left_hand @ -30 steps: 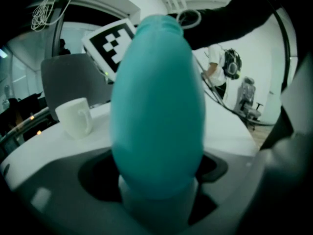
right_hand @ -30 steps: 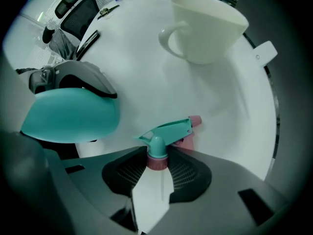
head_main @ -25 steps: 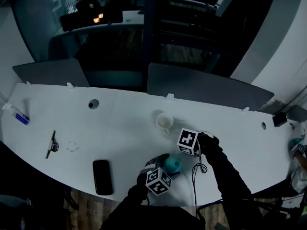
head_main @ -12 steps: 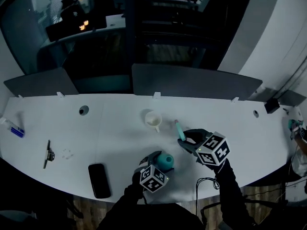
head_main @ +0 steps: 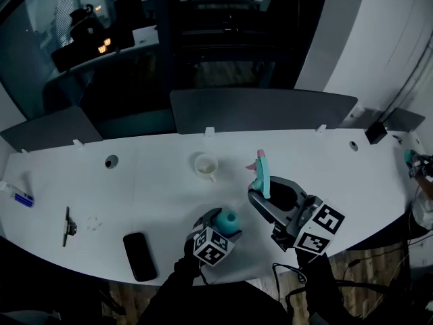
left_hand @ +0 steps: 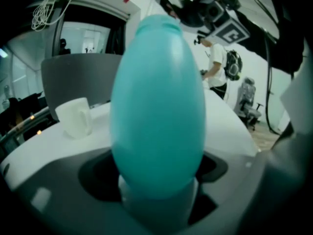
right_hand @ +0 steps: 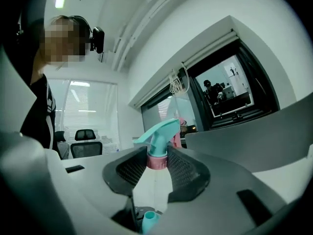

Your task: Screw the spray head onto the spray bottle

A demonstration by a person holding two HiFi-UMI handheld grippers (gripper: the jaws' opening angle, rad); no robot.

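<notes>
Your right gripper (head_main: 262, 193) is clamping the spray head (head_main: 262, 173) by its pink collar, right of frame centre. The head's long axis is running up-frame, with the nozzle pointing left in the right gripper view. Your left gripper (head_main: 218, 223) is gripping the teal spray bottle (head_main: 229, 218) at lower centre, standing upright with its neck up. The right marker cube (head_main: 319, 227) is showing black-and-white squares.
</notes>
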